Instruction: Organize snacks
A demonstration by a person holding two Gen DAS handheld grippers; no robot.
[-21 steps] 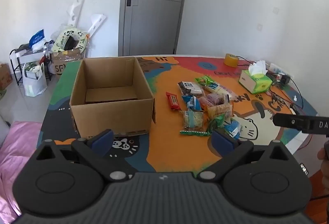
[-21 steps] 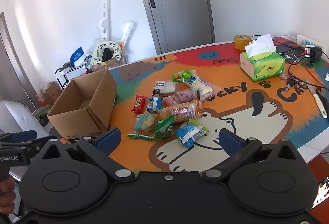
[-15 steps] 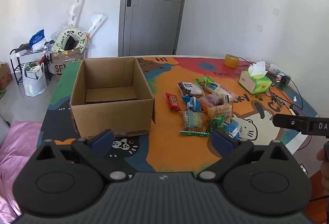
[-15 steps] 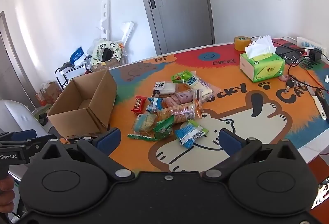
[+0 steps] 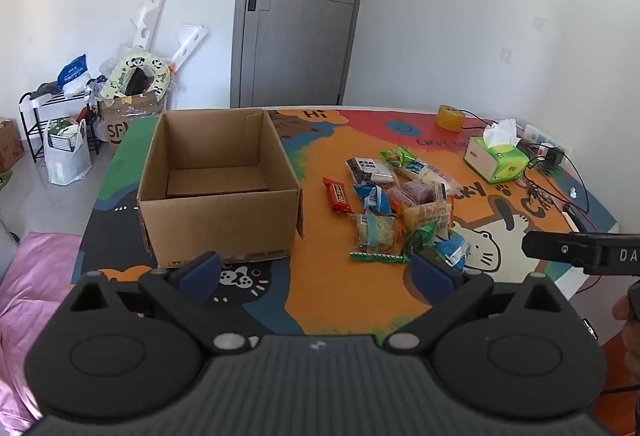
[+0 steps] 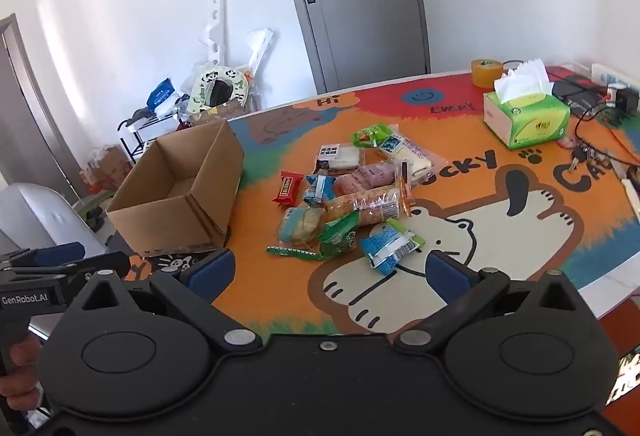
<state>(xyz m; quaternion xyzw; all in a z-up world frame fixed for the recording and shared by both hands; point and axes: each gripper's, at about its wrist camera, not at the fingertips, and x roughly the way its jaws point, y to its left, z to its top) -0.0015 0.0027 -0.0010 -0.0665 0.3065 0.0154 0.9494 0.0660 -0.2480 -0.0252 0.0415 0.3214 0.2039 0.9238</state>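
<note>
Snacks (image 6: 352, 204) lie in a loose overlapping heap on the table (image 6: 520, 236), right of the empty cardboard box (image 5: 216, 192). Both the left hand-held gripper (image 5: 316, 272) and the right hand-held gripper (image 6: 328, 272) hover at the near edge, jaws spread wide, holding nothing. Slippery wrappers could slide, or one pinch could drag two packets. Readable writing: "HI", "EVERY" and "CAT" on the mat, "GenRobot.AI" on the left tool.

The colourful mat (image 6: 460, 236) on the bench reads "Hi", "EVERY" and "LUCKY CA". "GenRobot.AI" stands on the left tool (image 6: 24, 299), and "SF" on a carton (image 5: 114, 124) by the wall.
</note>
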